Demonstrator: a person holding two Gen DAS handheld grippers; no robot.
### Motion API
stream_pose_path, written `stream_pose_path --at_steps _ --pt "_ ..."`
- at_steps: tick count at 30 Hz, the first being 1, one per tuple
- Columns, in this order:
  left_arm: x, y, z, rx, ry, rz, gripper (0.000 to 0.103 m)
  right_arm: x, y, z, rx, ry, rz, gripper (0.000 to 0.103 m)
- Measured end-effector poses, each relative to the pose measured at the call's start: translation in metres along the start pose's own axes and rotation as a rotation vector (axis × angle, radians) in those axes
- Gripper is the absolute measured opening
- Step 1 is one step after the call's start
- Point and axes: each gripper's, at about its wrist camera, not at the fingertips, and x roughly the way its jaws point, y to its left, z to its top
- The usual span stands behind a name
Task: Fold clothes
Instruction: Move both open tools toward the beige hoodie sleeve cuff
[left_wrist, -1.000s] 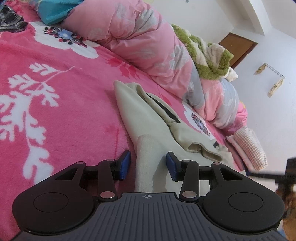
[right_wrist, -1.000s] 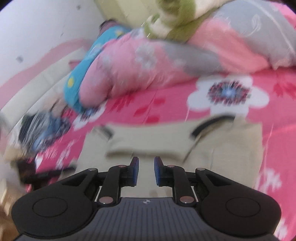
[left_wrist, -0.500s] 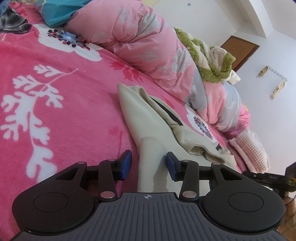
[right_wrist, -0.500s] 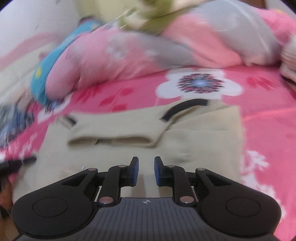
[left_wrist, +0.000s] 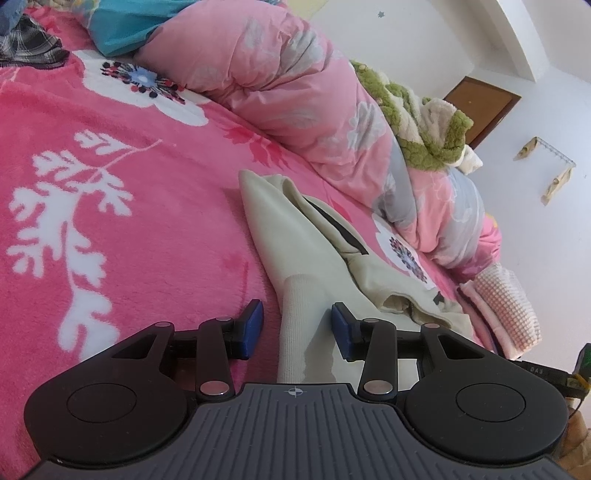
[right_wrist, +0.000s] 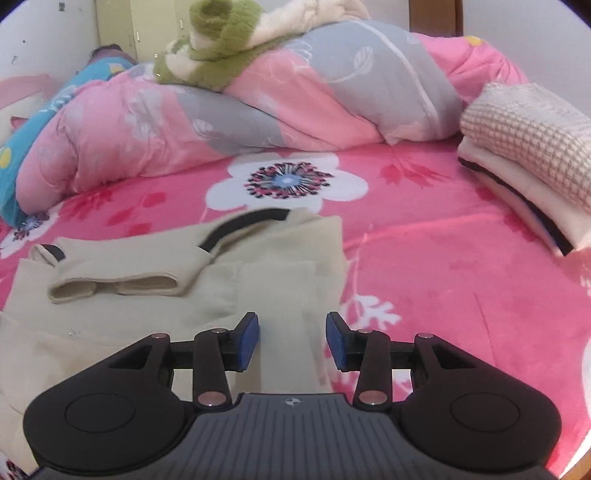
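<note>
A bed fills the room, spread with a pink fleece blanket (left_wrist: 110, 229) printed with white flowers, and a rumpled pink and grey duvet (left_wrist: 295, 92) is heaped along its far side under white walls. From the left wrist view, the beige sweater (left_wrist: 295, 236) lies flat on the blanket, running away from the left gripper (left_wrist: 296, 328). Its ribbed hem (left_wrist: 299, 325) sits right between the two blue pads, which stand well apart with nothing pinched. A sleeve is laid across the body further up, near the dark-trimmed neckline.

From the right wrist view, the same sweater (right_wrist: 184, 295) spreads to the left and ahead of the right gripper (right_wrist: 291, 338), both sleeves folded inward with their cuffs meeting over the chest. A narrow panel of fabric lies between the parted pads, again gripped by neither. A stack of folded clothes (right_wrist: 528, 155) rests well off to the right, at the blanket's edge.

The sweater looks part-folded, so I'd guess the bottom edge is to be carried up toward the collar. To do that well, both grippers should bite the hem at matching points, catching every layer, then lift evenly so the sleeves stay tucked.
</note>
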Motion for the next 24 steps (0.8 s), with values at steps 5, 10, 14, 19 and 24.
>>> stream_pose_path --at_steps 5,10,14,19,24 --pt "-0.001 0.000 -0.001 0.007 -0.016 0.005 0.036 -0.005 0.002 -0.008 -0.017 -0.070 0.039 0.005" --pt "-0.002 0.001 -0.001 0.002 -0.021 0.003 0.034 -0.007 -0.027 -0.017 0.160 -0.132 0.046 0.004" --pt "-0.003 0.004 0.001 -0.024 -0.016 -0.013 0.035 0.007 -0.043 -0.024 0.290 -0.093 0.089 0.006" --pt "-0.010 0.009 0.002 -0.068 0.005 -0.078 0.038 0.001 -0.049 -0.029 0.301 -0.053 0.146 0.034" --pt "-0.006 0.001 -0.002 -0.011 0.054 -0.077 0.038 -0.006 -0.054 -0.034 0.306 -0.012 0.203 0.043"
